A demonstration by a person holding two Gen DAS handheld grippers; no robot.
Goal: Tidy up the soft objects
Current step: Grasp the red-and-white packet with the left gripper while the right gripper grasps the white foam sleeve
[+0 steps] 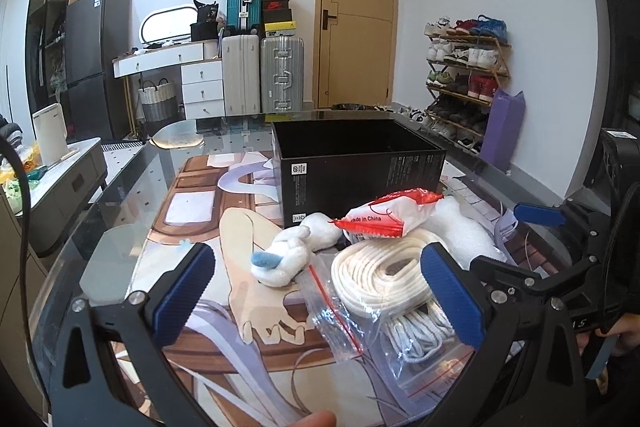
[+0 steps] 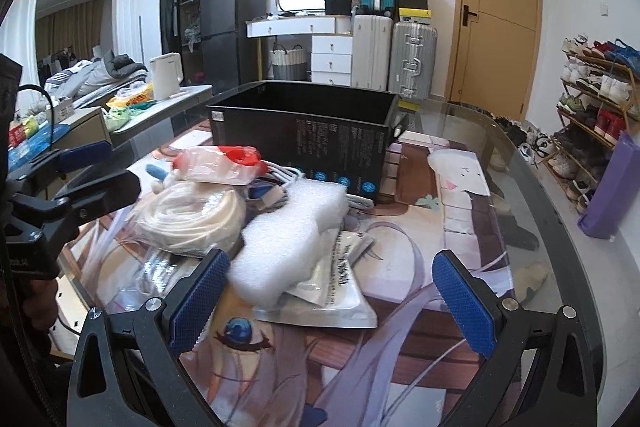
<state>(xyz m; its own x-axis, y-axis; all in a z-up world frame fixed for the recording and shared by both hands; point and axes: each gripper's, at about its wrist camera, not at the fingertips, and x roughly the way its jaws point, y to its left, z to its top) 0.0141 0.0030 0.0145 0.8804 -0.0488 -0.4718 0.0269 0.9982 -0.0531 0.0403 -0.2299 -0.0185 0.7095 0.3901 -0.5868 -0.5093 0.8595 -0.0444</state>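
Note:
An open black box (image 1: 356, 163) (image 2: 304, 131) stands on the glass table. In front of it lies a pile: a white plush toy (image 1: 292, 255), a red and white packet (image 1: 388, 217) (image 2: 220, 165), a bagged coil of white rope (image 1: 380, 275) (image 2: 192, 215), a white foam block (image 2: 288, 239) (image 1: 464, 227) and a silver pouch (image 2: 332, 291). My left gripper (image 1: 320, 297) is open and empty, its fingers either side of the toy and rope. My right gripper (image 2: 332, 301) is open and empty around the foam and pouch. Each gripper shows at the edge of the other's view.
The table carries a printed mat (image 1: 208, 235) under glass. A low side cabinet (image 1: 60, 183) with a white kettle (image 2: 166, 75) stands to the left. Suitcases (image 1: 262, 75), a door and a shoe rack (image 2: 596, 107) line the far walls.

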